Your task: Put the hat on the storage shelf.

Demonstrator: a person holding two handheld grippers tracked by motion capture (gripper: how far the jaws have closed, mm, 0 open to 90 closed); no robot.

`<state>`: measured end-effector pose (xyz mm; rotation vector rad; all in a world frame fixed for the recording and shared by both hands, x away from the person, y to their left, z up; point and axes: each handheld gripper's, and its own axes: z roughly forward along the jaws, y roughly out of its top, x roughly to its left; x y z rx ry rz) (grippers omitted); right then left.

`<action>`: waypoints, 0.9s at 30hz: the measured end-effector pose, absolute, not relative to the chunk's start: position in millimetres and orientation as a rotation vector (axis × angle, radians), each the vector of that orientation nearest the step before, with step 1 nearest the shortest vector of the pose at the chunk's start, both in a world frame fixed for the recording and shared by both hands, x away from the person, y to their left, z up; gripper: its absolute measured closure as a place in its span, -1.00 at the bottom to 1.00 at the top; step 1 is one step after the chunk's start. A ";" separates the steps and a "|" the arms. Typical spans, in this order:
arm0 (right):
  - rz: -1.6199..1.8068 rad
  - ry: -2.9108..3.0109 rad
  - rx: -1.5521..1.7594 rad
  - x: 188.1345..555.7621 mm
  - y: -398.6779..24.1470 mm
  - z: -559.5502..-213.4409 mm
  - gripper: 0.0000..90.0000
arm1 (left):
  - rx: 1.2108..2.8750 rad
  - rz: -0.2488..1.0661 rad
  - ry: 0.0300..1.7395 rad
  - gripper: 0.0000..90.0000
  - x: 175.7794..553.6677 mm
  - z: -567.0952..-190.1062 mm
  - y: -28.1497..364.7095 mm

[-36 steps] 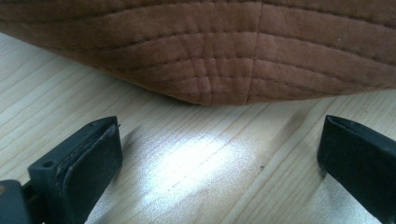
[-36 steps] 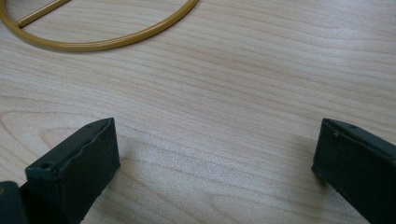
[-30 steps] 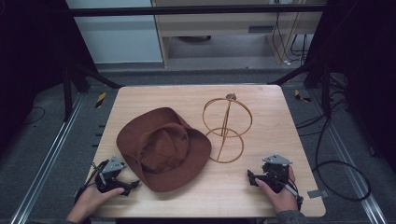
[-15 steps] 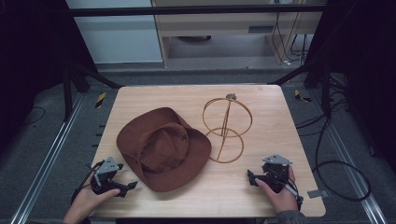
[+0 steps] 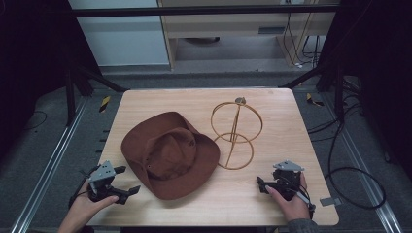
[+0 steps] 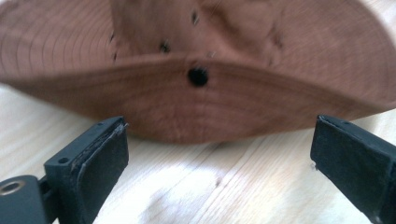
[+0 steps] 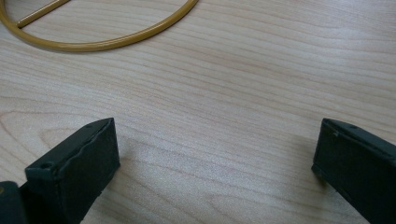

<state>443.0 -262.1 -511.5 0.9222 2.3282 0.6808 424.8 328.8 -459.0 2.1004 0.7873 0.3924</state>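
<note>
I am working two hand-held grippers at a pale wooden table (image 5: 272,104), seen from above and from a camera on each gripper.

A brown felt wide-brimmed hat (image 5: 170,153) lies crown-up on the table's left half. Just to its right, well apart from touching, stands a gold wire hat stand (image 5: 236,131): a flat ring base with an upright hoop rising from it.

My left gripper (image 5: 111,185) sits at the table's near left corner, held in my left hand (image 5: 85,208). Its jaws stand wide apart, with nothing between them. They point toward the hat, which lies ahead and to the right of them, very near. In the left gripper view the hat's curled brim (image 6: 201,100) fills the space just beyond the jaws, with a small dark eyelet at its centre; the brim's edge runs crosswise to the jaws' reach.

My right gripper (image 5: 265,187) rests near the table's near right edge, in my right hand (image 5: 291,201). Its jaws are also spread wide and empty over bare wood. In the right gripper view the stand's ring base (image 7: 107,42) curves across the upper left, ahead but apart.

I judge the left gripper to be the nearer one to the hat, so a straight advance would bring the brim between its jaws.
</note>
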 end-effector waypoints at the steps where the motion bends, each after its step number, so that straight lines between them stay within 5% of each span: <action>1: 0.681 2.329 0.922 443.0 -262.1 -511.5 -0.99 | 2.112 0.396 0.777 -0.91 425.8 -454.7 327.2; 27: 0.682 2.328 0.925 442.8 -262.0 -511.6 -0.99 | 2.351 0.431 0.705 -0.91 509.4 -377.4 243.8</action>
